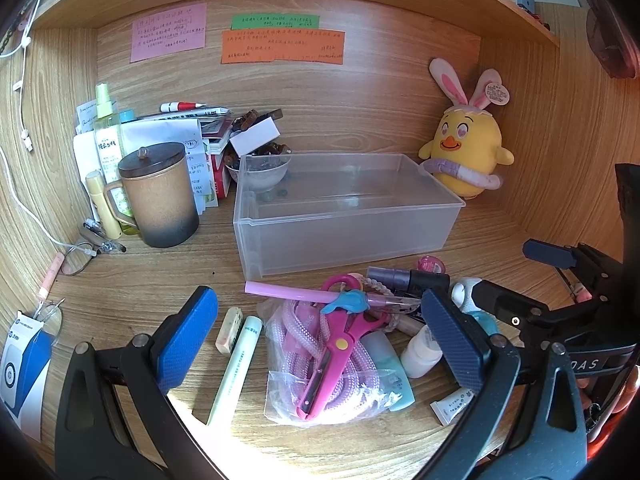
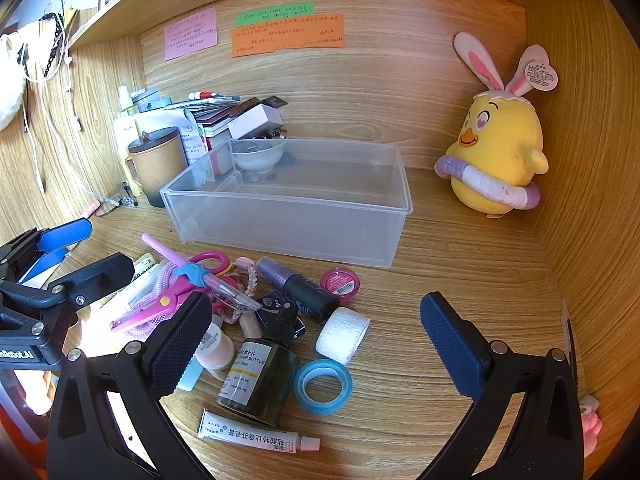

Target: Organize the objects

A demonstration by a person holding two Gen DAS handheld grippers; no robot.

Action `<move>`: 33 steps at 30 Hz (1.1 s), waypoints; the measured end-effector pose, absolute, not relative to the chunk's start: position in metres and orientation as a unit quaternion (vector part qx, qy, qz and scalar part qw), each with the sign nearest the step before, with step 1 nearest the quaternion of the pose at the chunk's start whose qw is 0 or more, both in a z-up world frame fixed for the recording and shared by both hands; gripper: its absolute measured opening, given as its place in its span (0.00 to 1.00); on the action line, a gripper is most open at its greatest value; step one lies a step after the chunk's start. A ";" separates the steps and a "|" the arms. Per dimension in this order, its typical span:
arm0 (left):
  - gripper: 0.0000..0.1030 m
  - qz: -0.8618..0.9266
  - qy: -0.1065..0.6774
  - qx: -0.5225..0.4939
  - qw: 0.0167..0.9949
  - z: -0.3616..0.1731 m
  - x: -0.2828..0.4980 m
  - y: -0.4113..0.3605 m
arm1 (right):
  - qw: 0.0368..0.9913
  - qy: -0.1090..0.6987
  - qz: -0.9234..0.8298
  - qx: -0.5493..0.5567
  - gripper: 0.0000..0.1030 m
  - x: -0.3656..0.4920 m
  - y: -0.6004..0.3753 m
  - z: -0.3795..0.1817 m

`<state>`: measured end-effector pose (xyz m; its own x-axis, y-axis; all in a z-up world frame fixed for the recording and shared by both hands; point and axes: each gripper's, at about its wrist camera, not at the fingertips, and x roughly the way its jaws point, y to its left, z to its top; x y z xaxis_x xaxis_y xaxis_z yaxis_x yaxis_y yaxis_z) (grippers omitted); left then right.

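While both tongs gape empty | blue tape ring (image 2: 323,386) right-view only, seemingly

One clear bin (image 2: 288,216), one plush chick (image 2: 496,148) and one lidded mug (image 1: 158,196) are counted. Three sticky notes (image 2: 286,34) (one pink, one green, one orange) are seen. One pair of scissors (image 1: 340,344) and two tape rolls (image 2: 323,386) are counted.

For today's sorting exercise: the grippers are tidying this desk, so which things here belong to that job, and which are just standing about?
Part of the job:
clear bin, empty
pink scissors
dark pump bottle
blue tape ring
white gauze roll
ointment tube

Just standing about:
yellow chick plush
lidded mug
sticky notes
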<state>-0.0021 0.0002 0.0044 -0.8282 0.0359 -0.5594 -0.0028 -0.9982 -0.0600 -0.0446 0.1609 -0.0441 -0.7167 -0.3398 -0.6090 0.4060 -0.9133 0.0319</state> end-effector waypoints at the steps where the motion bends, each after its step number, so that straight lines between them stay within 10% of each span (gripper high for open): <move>1: 1.00 0.956 -0.030 -0.292 0.007 0.004 -0.002 0.000 | 0.202 0.051 -0.925 0.317 1.00 -0.044 0.161 -0.044; 10: 0.86 0.953 -0.046 -0.300 0.007 0.001 -0.003 -0.014 | 0.194 0.037 -0.938 0.284 0.99 -0.041 0.170 -0.036; 19: 0.82 0.948 -0.074 -0.309 -0.028 -0.002 0.000 -0.060 | 0.187 0.030 -0.930 0.314 0.78 -0.057 0.186 -0.046; 33: 0.46 0.906 -0.089 -0.413 -0.021 -0.045 -0.037 -0.086 | 0.187 0.011 -0.904 0.384 0.52 -0.079 0.193 -0.078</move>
<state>-0.0372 -0.0861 -0.0452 -0.6587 0.0352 -0.7516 0.1124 -0.9831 -0.1446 -0.0793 0.1928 -0.0783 -0.6347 -0.3294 -0.6990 0.3463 -0.9299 0.1238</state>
